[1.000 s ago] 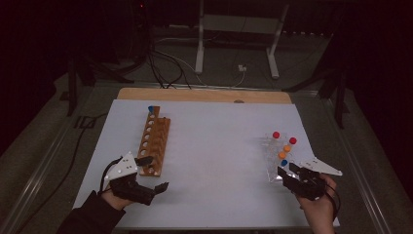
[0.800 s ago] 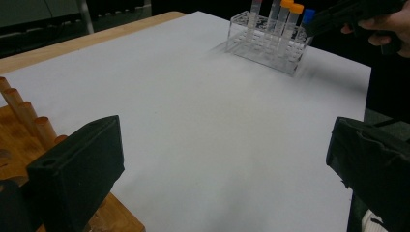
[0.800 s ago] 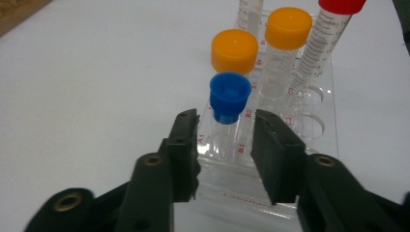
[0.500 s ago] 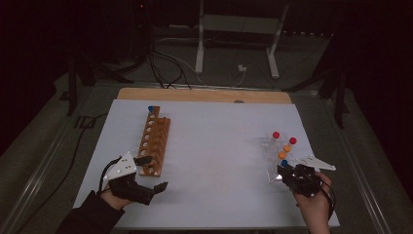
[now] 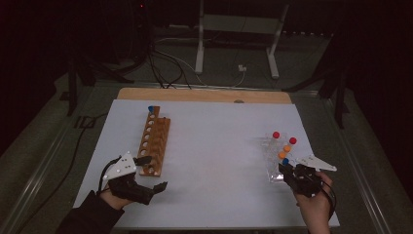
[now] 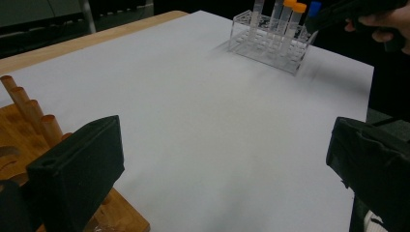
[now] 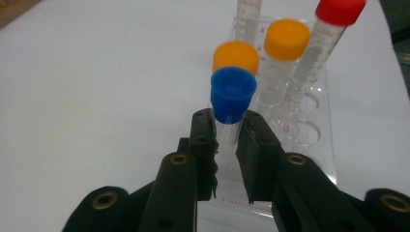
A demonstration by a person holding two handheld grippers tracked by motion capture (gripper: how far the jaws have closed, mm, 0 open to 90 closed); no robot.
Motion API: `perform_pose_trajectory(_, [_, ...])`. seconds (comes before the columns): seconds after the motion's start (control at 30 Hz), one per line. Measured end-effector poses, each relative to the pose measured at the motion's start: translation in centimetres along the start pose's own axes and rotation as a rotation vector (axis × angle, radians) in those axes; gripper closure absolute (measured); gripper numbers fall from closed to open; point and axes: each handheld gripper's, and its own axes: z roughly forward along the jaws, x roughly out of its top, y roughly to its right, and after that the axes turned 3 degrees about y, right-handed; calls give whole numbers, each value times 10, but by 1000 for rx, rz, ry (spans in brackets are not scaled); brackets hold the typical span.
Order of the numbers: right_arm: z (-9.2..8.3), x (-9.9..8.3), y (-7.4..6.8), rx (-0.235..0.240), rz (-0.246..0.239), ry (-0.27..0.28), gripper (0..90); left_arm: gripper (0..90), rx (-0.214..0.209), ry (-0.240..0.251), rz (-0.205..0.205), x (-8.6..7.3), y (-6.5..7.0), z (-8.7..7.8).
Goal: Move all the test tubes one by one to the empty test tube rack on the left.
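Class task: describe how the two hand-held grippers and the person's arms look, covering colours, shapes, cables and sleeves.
Both grippers are black with two blocky jaws. The left gripper and right gripper each carry a pale grey three-cornered plate and trail a black cable. Brass-coloured rivets dot the right gripper's linkage. A dark sleeve covers the left forearm.

A wooden rack (image 5: 153,141) lay on the left of the white-topped bench (image 5: 214,146), one blue-capped tube (image 5: 150,109) standing at its far end. Beyond the bench's far edge, cables (image 5: 165,63) trailed over the dark floor beside a grey metal stand (image 5: 236,29).
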Motion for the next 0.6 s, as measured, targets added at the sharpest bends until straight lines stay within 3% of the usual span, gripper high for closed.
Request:
perform_pose_trajectory(0.4, [-19,9,-3,-4,-8,64,764,7,-7,-7,2,1,0,-1])
perform_pose_trajectory(0.6, [-25,12,-7,-22,-36,87,764,7,-11,-6,-3,1,0,-1])
